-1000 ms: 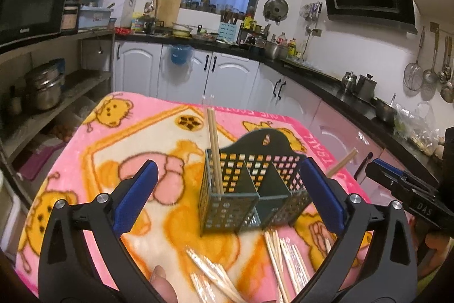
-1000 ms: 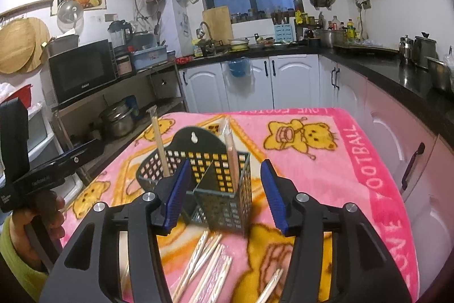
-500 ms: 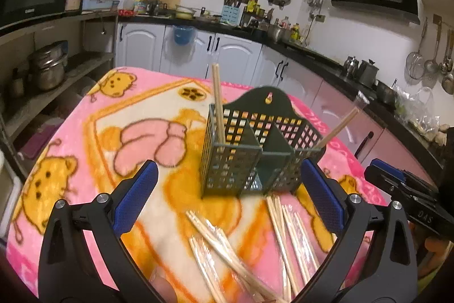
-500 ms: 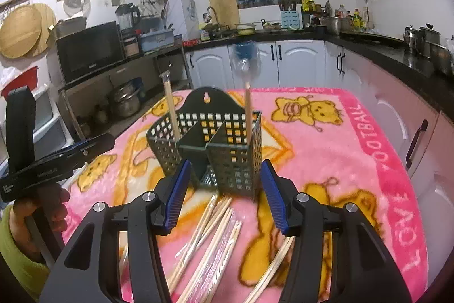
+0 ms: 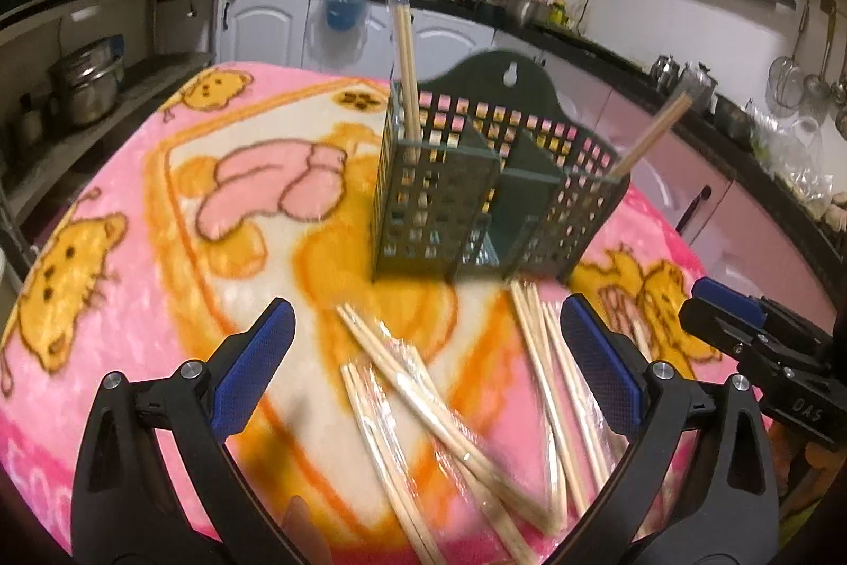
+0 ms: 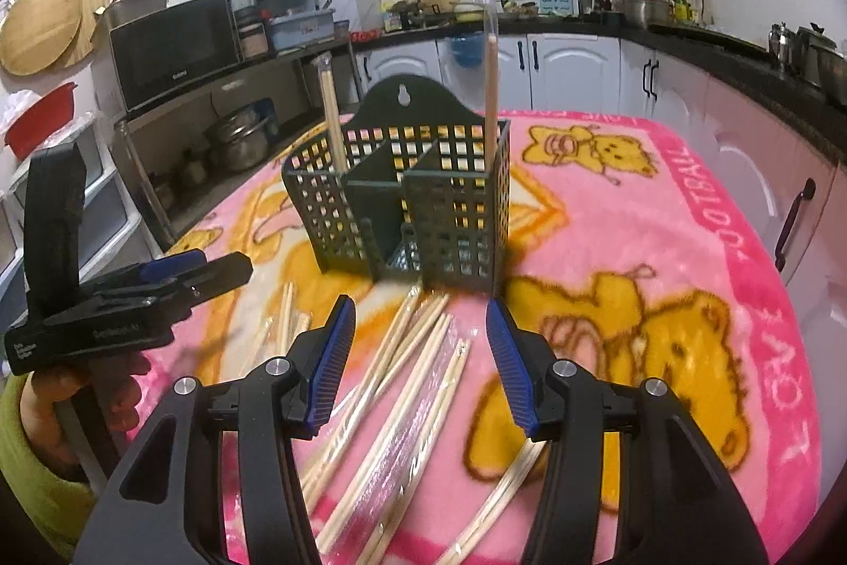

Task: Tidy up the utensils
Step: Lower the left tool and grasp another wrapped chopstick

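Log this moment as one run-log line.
left claw: open, empty | right claw: open, empty | chopsticks: loose on blanket | holder: upright, two pairs inside

Pink-orange cartoon-bear blanket (image 6: 661, 258); dark green perforated caddy (image 6: 402, 205); pale wooden chopsticks (image 6: 423, 353).

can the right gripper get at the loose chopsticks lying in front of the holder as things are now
Probably yes. The right gripper is open and empty, and wrapped chopsticks lie flat on the blanket directly below its jaws, with nothing covering them. The holder stands farther back, out of the way.
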Tool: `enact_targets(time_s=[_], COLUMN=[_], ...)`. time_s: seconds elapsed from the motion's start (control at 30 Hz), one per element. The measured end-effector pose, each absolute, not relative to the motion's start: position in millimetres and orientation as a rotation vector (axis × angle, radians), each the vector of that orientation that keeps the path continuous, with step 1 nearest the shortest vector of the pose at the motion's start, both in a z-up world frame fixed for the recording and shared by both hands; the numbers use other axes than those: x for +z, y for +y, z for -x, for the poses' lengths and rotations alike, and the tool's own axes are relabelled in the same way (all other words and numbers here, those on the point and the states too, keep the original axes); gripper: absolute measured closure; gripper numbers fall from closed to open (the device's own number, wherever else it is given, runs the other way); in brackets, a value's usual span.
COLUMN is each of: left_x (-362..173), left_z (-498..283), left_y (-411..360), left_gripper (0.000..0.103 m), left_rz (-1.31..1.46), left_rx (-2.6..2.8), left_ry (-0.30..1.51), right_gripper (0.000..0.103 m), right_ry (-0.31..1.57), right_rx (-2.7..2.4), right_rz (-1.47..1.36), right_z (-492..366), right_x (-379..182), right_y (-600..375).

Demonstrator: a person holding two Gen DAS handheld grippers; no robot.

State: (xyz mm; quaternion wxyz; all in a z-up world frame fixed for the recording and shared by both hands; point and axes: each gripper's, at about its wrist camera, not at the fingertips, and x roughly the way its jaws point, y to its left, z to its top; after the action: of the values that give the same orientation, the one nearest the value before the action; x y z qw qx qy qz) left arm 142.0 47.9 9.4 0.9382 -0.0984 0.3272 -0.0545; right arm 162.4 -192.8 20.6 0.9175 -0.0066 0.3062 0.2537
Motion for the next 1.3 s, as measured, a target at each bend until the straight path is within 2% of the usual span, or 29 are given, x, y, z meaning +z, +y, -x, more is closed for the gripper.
enact_targets(time_s=[0.37,0.53,0.8,1.1,1.3], left_x=[-18,-26,-43,-47,-48], left_z=[-148,-160,-185,-210,-227], left_y=[47,57,71,84,81], left_gripper=[0.011,0.012,0.037,0.047,0.067], left_rz=[0.189,0.205,0.275,0.338,0.319], left_rx=[-0.133,-0.135,-0.140,-0.148,-0.128], left_ry=[0.778,0.829,0.927,0.975,0.988], right_gripper=[0.055,0.065,0.072,0.074,0.074], right_ry=[0.724,0.768,0.856,0.922,0.940], right_rx=[0.497,0.494,0.475,0.477,0.471], right_rz=[0.057,0.060,0.058,0.048,0.056], right_z=[-167,-175,-200,-222,-233], right_x=[-10,-18,-35,-48,-51], right_y=[-194,-193,-186,-181,-179])
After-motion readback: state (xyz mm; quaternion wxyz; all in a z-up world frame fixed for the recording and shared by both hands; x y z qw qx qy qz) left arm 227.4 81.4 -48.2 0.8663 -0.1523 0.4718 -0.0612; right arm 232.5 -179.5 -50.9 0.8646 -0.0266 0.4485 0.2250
